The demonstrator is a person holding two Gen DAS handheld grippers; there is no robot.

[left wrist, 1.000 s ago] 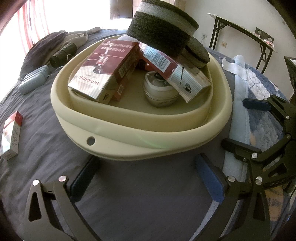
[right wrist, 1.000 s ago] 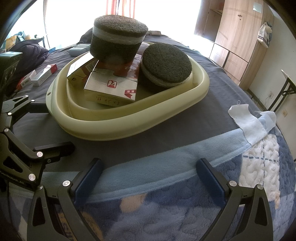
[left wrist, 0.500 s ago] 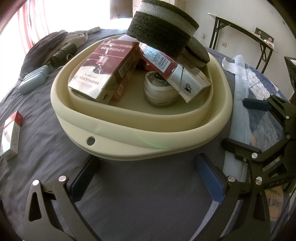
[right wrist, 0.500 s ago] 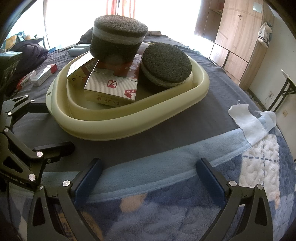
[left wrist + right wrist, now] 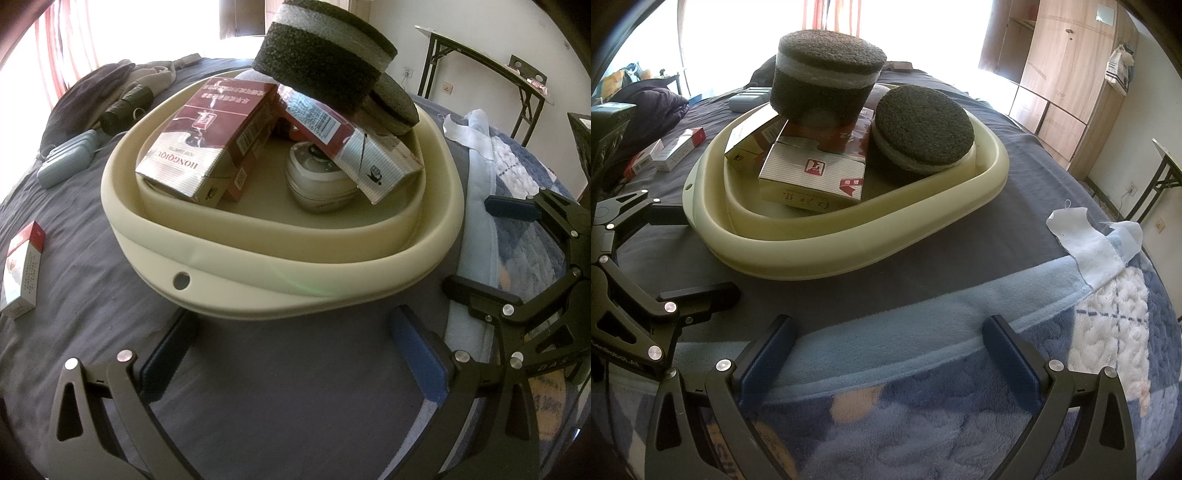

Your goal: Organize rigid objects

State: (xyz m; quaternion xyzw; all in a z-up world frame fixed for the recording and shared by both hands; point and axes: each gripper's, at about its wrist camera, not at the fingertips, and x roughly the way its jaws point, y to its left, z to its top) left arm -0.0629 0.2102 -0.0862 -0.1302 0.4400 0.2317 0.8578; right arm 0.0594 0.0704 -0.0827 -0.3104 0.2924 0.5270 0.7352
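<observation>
Left wrist view: a cream basin (image 5: 280, 291) is seen on the dark bed cover (image 5: 280, 406), piled with red-and-white cartons (image 5: 207, 147), a small round tin (image 5: 317, 184) and two dark foam discs, the thick foam disc (image 5: 325, 70) perched tilted on the cartons. The left gripper (image 5: 291, 354) is held wide open just short of the basin rim, with nothing between its pads. The right gripper (image 5: 886, 350) is likewise spread wide and empty, over the blue fleece blanket (image 5: 923, 406), near the basin. One loose carton (image 5: 24, 269) lies apart on the cover; more loose packs (image 5: 676, 147) are seen beyond the basin in the right wrist view.

The cartons are judged light, stiff but crushable, with slick film; they are best taken across the narrow faces. The foam discs are judged very light and springy, easily toppled, and best pinched across the side wall. The basin wall looks folded and pliable, so the thick rim is judged the firmer hold.
</observation>
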